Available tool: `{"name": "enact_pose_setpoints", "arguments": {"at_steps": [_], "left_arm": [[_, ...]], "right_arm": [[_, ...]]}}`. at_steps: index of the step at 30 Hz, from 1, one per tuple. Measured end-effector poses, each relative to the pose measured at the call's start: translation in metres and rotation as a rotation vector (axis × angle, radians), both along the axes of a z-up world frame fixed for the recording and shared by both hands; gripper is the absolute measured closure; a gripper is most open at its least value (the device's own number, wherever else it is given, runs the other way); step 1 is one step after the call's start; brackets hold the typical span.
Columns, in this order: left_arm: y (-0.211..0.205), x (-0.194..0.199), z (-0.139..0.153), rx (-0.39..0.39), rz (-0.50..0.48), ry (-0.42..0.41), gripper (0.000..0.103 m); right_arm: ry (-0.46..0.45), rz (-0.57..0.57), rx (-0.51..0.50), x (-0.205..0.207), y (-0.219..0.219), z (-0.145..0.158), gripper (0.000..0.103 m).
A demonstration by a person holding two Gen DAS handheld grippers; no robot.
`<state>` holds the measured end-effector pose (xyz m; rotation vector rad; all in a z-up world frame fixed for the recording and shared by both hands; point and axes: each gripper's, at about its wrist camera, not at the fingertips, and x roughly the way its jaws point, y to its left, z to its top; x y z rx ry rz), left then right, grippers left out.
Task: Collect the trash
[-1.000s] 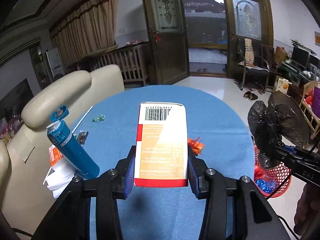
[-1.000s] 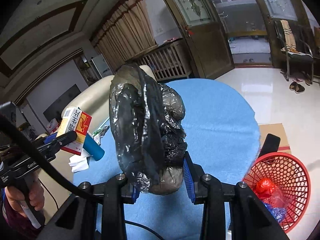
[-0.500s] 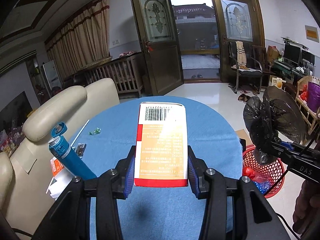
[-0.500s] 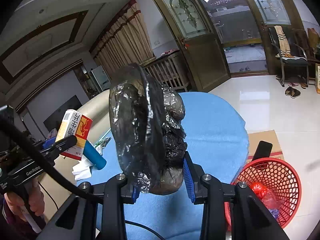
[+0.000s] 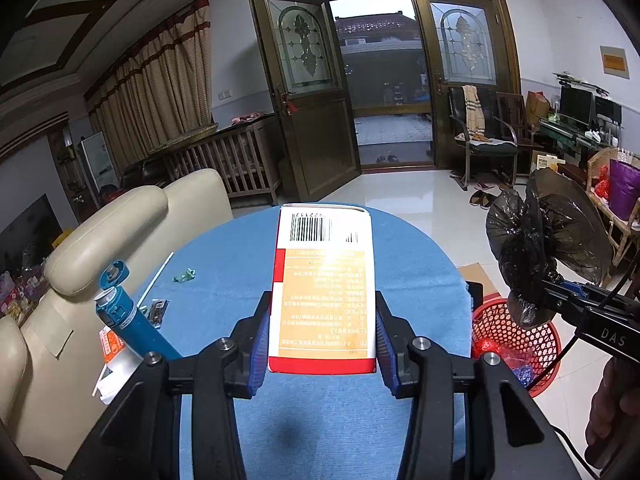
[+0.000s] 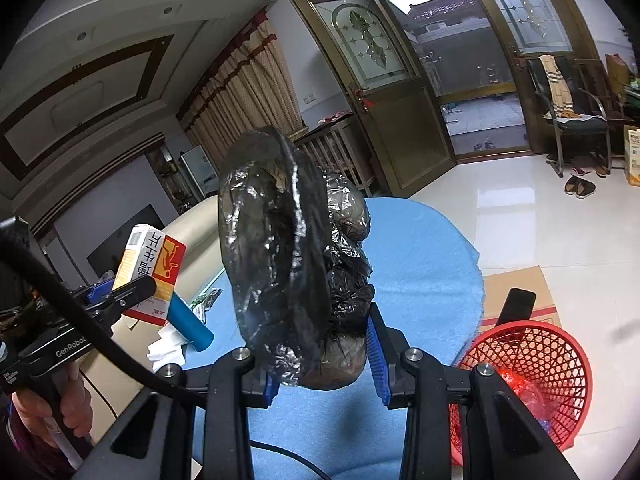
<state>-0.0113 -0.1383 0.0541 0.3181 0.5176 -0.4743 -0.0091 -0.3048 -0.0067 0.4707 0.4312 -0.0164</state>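
Red mesh basket [image 5: 516,344], one carton [image 5: 323,288], one black bag [image 6: 292,264], two tools

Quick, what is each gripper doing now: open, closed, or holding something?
Left gripper: closed on the carton, lifted above the blue table.
Right gripper: closed on the black plastic bag, near the red basket.

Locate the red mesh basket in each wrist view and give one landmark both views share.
Left wrist view: the red mesh basket sits on the floor at lower right, beyond the blue table's edge, below the black bag.
Right wrist view: it is at lower right, its rim partly behind the right gripper's finger.
Shared landmark: the open glass-paned door.
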Motion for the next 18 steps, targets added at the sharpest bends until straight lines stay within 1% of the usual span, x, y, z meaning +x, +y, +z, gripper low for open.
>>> {"name": "enact_pose_setpoints", "arguments": {"at_steps": [10, 18], "left_arm": [[-0.011, 0.000, -0.004, 0.009, -0.022, 0.013, 0.056], [-0.030, -0.004, -0.009, 0.034, -0.057, 0.019, 0.056]], "right_arm": [[0.005, -0.020, 0.007, -0.011, -0.009, 0.001, 0.064], [0.008, -0.049, 0.034, -0.023, -0.021, -0.002, 0.064]]}}
